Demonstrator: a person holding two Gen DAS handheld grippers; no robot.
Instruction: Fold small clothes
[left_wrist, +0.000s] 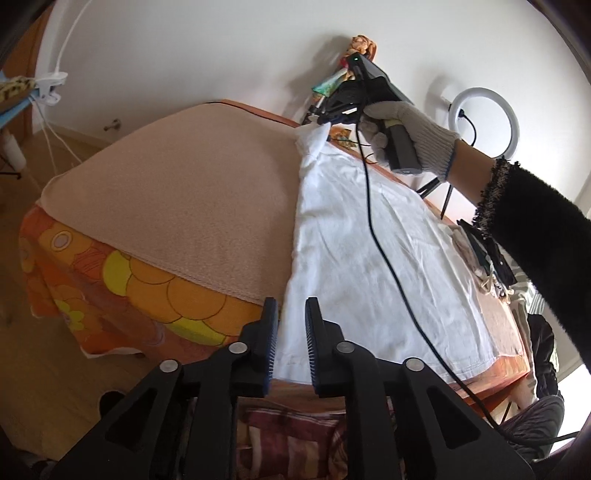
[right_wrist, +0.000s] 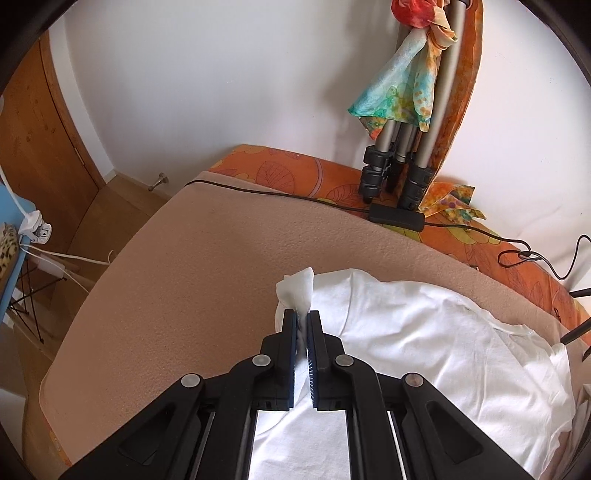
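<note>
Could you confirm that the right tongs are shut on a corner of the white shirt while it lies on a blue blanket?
Not quite: the blanket is beige, not blue, as the right wrist view shows. The right tongs are indeed shut on a corner of the white shirt.

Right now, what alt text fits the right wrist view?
The right gripper has its jaws pinched on a corner of the white shirt, lifting it off the beige blanket. A folded tripod draped with a colourful scarf stands behind.
</note>
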